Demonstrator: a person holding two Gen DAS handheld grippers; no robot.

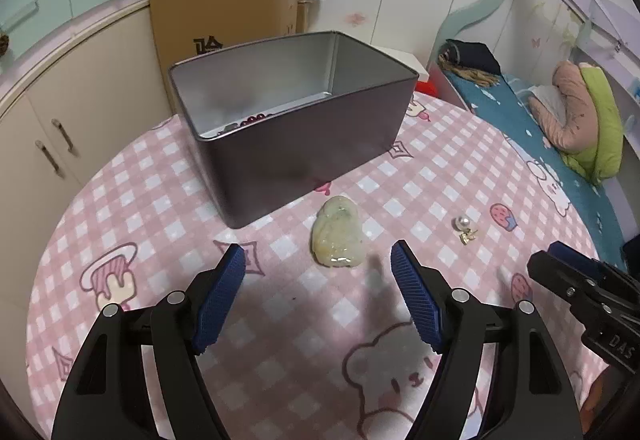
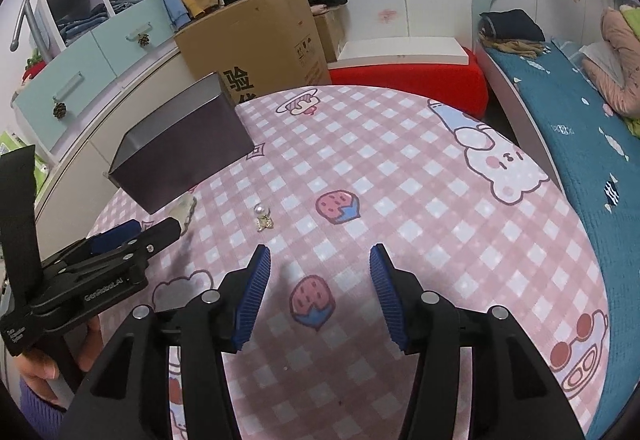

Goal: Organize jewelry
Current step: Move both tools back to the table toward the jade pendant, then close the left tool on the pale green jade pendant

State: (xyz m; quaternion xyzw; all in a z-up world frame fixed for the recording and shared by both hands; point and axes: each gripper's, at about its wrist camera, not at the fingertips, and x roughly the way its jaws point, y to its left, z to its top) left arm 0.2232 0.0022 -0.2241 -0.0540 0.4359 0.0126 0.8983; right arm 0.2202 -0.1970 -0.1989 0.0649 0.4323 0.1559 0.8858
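Checked tablecloth, pale pendant, perhaps jade

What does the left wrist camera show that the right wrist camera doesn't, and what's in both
Only the left wrist view looks into the open metal tin, showing dark red beads on its floor.

Only the right wrist view shows the red block behind the table and the hand holding the left gripper.

Both show the tin, the pale jade pendant, the pearl earring and the pink checked tablecloth.
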